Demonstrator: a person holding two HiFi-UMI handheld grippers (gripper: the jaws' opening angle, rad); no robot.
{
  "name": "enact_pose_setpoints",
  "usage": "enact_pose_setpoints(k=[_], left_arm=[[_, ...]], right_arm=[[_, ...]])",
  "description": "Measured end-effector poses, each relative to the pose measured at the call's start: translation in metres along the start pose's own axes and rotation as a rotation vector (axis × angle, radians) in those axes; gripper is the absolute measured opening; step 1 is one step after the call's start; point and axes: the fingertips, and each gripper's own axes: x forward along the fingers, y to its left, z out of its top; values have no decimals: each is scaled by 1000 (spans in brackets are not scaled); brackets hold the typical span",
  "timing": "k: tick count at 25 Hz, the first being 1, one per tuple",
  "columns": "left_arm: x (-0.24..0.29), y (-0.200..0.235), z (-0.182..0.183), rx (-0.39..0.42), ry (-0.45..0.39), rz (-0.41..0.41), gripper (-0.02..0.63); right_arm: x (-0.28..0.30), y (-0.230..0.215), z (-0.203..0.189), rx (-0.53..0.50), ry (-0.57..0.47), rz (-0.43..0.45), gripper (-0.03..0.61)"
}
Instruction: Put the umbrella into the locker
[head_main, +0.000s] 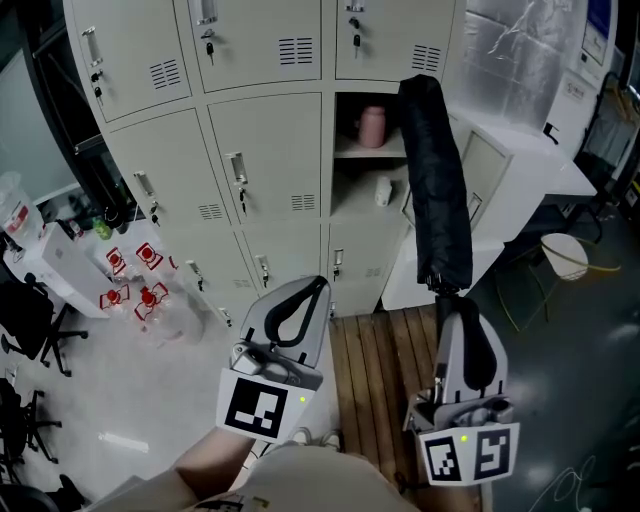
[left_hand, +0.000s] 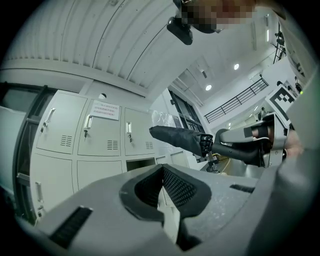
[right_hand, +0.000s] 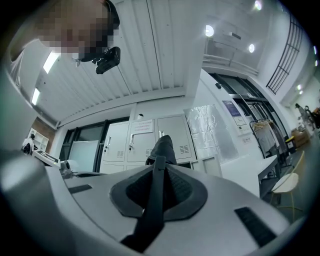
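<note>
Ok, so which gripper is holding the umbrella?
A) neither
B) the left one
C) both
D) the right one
D: the right gripper is clamped on one end of the black umbrella, while the left gripper is shut with nothing in it, well apart from the umbrella.

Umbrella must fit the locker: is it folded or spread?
Folded: the umbrella is a slim black roll, clamped in the right gripper, outside the open locker.
</note>
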Motion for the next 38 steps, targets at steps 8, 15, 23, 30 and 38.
enact_pose_setpoints(k=[8, 15, 23, 30, 38], left_arm=[[1, -12, -8, 6, 22, 5, 9], [-3, -19, -14, 12, 38, 35, 9], [-15, -21, -22, 27, 62, 63, 9], [0, -17, -35, 40, 68, 42, 9], [27, 5, -67, -17, 99, 43, 9]], right_arm=[[1, -4, -9, -25, 16, 8, 37], [-5, -9, -25, -11, 45, 33, 37], [-8, -8, -44, 13, 90, 74, 37], [4, -14, -64, 11, 131, 67, 37], [35, -22, -104, -7, 219, 59, 37]])
